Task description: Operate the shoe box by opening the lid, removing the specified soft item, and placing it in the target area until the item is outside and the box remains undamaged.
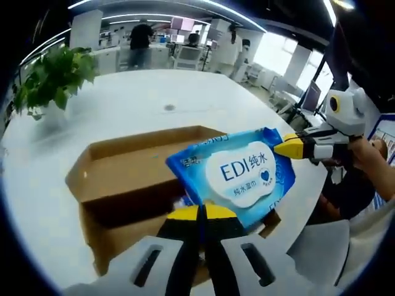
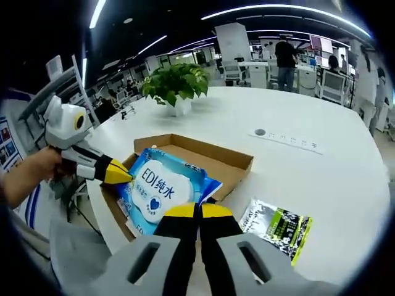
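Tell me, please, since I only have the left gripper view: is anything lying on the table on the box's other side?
Observer: Yes, a green and black packet lies flat on the table, beside the box.
Operator: Anything else out there?
Observer: A strip of flush sockets is set into the tabletop beyond the box.
Operator: How does my left gripper look from the side?
Observer: The left gripper pinches a corner of the wipes pack.

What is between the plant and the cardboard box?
Just bare white table. The right gripper view shows nothing lying between the plant and the box.
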The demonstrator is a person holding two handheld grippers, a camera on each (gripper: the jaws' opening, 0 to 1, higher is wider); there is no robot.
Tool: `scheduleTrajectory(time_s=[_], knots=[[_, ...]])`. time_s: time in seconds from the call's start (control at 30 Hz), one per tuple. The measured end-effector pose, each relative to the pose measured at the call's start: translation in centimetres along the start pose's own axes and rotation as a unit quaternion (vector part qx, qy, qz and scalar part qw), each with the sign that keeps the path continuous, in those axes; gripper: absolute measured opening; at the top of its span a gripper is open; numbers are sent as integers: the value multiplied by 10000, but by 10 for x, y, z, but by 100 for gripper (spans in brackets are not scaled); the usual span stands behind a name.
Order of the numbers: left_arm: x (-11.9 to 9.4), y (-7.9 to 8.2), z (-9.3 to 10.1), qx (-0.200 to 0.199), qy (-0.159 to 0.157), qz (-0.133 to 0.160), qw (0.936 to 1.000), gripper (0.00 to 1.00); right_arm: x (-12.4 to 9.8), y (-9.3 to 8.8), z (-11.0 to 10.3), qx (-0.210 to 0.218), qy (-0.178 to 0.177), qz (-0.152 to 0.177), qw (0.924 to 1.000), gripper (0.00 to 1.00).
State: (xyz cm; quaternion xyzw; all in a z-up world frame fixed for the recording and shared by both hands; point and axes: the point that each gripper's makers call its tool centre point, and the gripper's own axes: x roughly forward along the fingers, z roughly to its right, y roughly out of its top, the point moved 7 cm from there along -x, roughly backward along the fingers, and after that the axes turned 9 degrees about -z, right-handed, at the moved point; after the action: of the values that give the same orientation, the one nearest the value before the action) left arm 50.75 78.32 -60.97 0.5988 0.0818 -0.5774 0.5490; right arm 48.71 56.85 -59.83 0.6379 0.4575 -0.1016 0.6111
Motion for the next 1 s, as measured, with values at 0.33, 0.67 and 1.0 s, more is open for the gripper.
scheduleTrajectory(time_s=[0.33, 0.67, 1.0], knots=[[11, 13, 29, 70, -186, 40, 9998, 0, -21, -11, 23, 307, -197, 85, 9993, 0], [25, 28, 55, 218, -322, 73, 9992, 0, -38, -21, 50, 583, -419, 173, 9973, 0], [44, 44, 79, 359, -468, 55, 9982, 0, -53, -32, 76, 814, -608, 228, 9946, 0]])
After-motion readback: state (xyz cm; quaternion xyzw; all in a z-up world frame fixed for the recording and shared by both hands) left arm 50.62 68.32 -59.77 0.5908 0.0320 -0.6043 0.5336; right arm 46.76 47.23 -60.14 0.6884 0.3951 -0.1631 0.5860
